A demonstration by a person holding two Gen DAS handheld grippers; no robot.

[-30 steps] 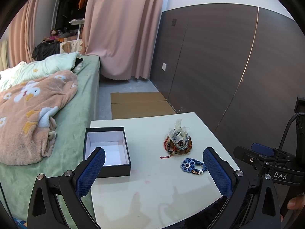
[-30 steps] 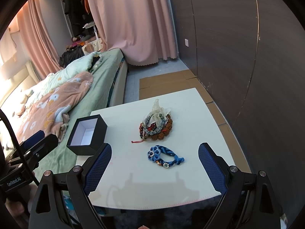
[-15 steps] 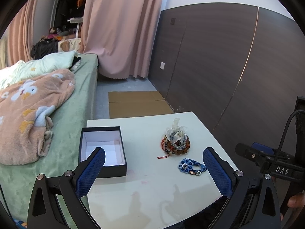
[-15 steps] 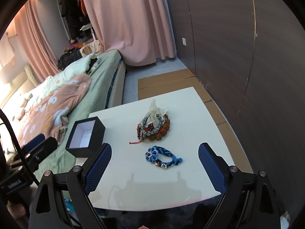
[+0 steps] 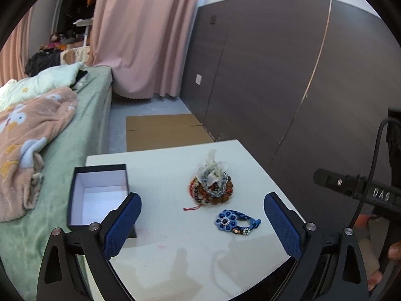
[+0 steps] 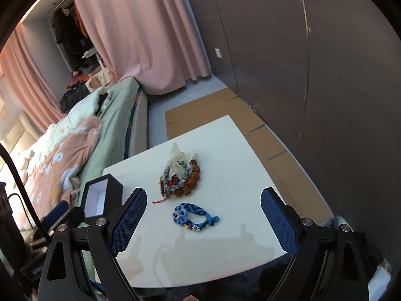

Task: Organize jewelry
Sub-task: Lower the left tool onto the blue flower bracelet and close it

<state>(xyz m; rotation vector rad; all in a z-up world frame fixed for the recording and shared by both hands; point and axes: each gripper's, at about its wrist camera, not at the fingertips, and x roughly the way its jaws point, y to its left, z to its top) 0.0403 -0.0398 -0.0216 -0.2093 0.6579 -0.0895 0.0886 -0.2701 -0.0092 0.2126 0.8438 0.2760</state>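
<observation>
A white table carries a black box with a white inside at its left. Near the middle lies a heap of beaded bracelets topped by a pale gauze pouch. A blue knitted flower bracelet lies in front of the heap. My left gripper hovers over the near edge; its jaws are closing slightly, wide apart, with nothing between them. My right gripper is open above the blue bracelet, not touching it.
A bed with a green sheet and a peach blanket runs along the table's left. Flat cardboard lies on the floor beyond. A dark panelled wall stands at the right; pink curtains hang behind.
Both views have shifted: the table and jewelry sit slightly nearer and lower in the left view. The right view has rolled, tilting the table. The left jaws have narrowed a little.
</observation>
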